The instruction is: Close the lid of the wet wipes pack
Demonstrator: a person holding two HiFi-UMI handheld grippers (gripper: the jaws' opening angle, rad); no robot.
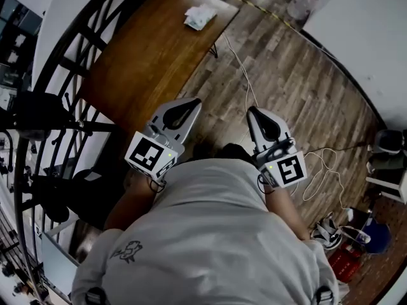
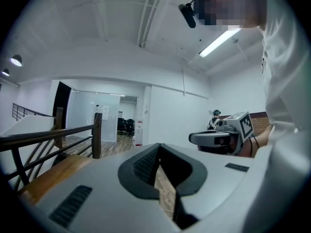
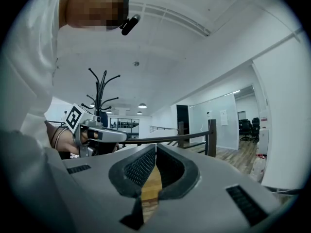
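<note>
Wipes (image 1: 199, 16) lie beyond level left claw (image 1: 191, 104), right claw (image 1: 254, 112).

Dim, bluish fisheye views, dark vignetted corners, soft glare off ceiling strip light (image 2: 221, 40)

**Surroundings: Non-Task Items**

A brown wooden bench (image 1: 146, 62) stands on a plank floor (image 1: 305, 94). A black metal railing (image 1: 63, 68) curves along the bench's left side. A white cable (image 1: 245, 81) runs across the floor just beside the bench. A clear bottle (image 1: 301, 4) stands near the white wall (image 1: 362, 30). A red crate (image 1: 346, 262) sits beside a blue container (image 1: 378, 237). Overhead is a strip light (image 2: 221, 39). A black coat stand (image 3: 99, 93) stands upright. Office chairs (image 2: 127, 126) occupy a far room.
</note>
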